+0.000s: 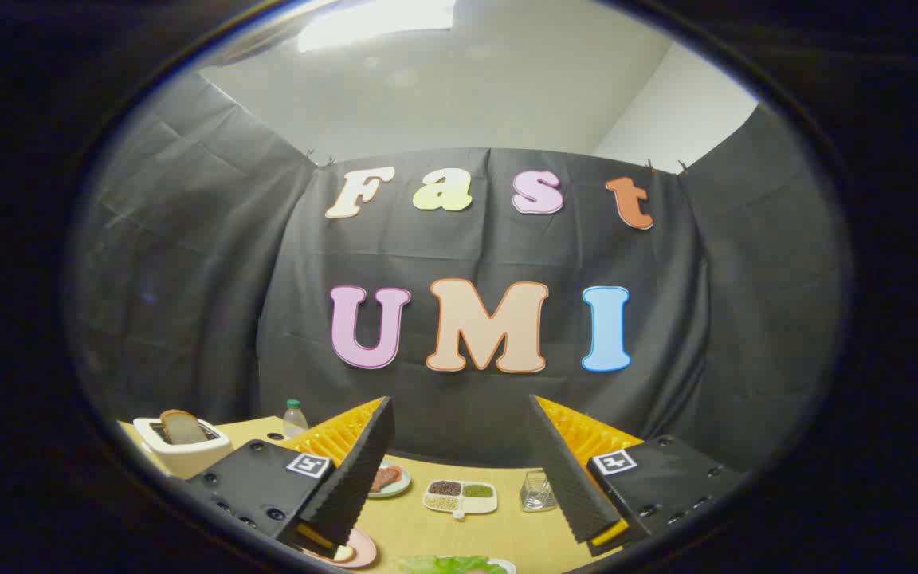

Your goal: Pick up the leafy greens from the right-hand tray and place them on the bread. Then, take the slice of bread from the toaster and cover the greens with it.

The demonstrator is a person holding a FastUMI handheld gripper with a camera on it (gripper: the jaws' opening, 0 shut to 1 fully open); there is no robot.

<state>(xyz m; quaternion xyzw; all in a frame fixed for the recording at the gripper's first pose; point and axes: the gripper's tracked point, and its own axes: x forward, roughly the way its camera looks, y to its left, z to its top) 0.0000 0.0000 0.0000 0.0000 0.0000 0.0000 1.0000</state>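
My gripper [471, 526] is held above the table with its fingers wide apart and nothing between them. Just below the fingers, at the near table edge, lie the leafy greens [453, 564] on a white tray. A pink plate [357, 550] peeks out under the left finger; whether bread lies on it is hidden. Far off to the left stands a white toaster [182, 446] with a slice of brown bread [181, 427] sticking up out of its slot.
On the yellow table [411, 522] beyond the fingers: a small plate with meat slices [389, 479], a white divided dish of grains [460, 497], a clear glass cup [537, 490] and a small green-capped bottle [294, 418] near the back left.
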